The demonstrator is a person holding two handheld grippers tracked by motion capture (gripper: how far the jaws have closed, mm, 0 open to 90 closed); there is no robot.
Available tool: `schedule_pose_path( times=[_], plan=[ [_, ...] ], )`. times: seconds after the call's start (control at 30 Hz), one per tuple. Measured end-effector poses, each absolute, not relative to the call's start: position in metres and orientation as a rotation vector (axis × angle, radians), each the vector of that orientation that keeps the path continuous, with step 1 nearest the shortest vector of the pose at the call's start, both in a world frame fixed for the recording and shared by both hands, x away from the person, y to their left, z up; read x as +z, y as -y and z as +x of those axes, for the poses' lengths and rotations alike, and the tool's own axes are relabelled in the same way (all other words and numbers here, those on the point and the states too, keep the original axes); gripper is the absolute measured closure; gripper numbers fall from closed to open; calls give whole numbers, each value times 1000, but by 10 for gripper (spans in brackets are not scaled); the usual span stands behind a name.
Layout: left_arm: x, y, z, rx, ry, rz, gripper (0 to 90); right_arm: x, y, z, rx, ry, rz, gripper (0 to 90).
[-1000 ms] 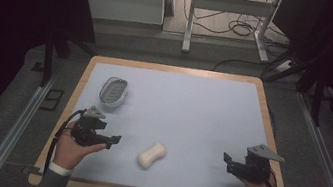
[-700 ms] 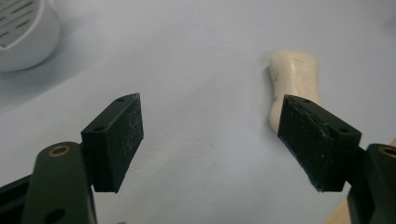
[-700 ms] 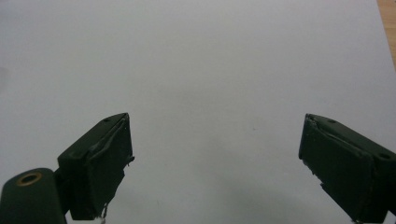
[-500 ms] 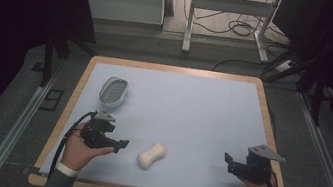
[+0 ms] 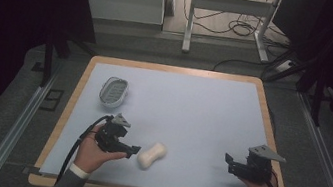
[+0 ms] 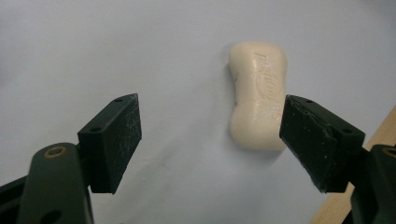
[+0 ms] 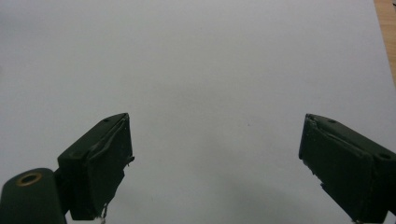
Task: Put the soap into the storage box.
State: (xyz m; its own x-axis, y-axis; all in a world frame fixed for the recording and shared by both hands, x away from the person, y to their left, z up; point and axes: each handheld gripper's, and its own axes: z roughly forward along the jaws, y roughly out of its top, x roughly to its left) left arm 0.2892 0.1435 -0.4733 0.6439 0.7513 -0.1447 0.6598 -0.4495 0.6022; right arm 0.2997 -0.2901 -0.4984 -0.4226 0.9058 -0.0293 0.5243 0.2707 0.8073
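Since the earlier high view, the left gripper (image 5: 134, 150) has advanced across the table (image 5: 210, 125) toward the soap bar (image 5: 151, 155), and its jaws have just been opening; they now stand spread wide and released, with nothing pressed between them. In the left gripper view the soap bar (image 6: 258, 100) lies ahead of the jaws at about 1 o'clock, its near end partly behind the right-hand jaw, and whether that jaw touches it cannot be told. The right gripper (image 5: 228, 165) rests near the table's right edge with its jaws likewise released and bare table surface between them. Progress is judged early: the approach is nearly complete, while the grasp, the lift and any transfer remain to be done. The soap dish (image 5: 113, 91) stands at about 11 o'clock from the bar, well apart from it, and is judged a likely destination. The bar lies flat with its lettered face up; in the high view its long axis runs from roughly 7 o'clock to 1 o'clock, and in the left gripper view it runs nearly along the direction of approach.
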Motion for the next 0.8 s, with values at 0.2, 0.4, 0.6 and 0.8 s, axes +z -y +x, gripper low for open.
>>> schedule_pose_path(
  times=[0.2,0.4,0.6,0.8],
  plan=[
    [-477,-132,291,175,-1081,2261,213,-500,290,300,1010,-2058,1288,94],
    [-480,-116,293,145,-1031,2304,226,-500,289,300,1004,-2049,1279,95],
    [-485,-105,296,128,-1023,2338,233,-501,290,300,992,-2051,1288,95],
    [-489,-91,299,118,-1013,2369,243,-503,289,302,979,-2067,1301,94]
  ],
)
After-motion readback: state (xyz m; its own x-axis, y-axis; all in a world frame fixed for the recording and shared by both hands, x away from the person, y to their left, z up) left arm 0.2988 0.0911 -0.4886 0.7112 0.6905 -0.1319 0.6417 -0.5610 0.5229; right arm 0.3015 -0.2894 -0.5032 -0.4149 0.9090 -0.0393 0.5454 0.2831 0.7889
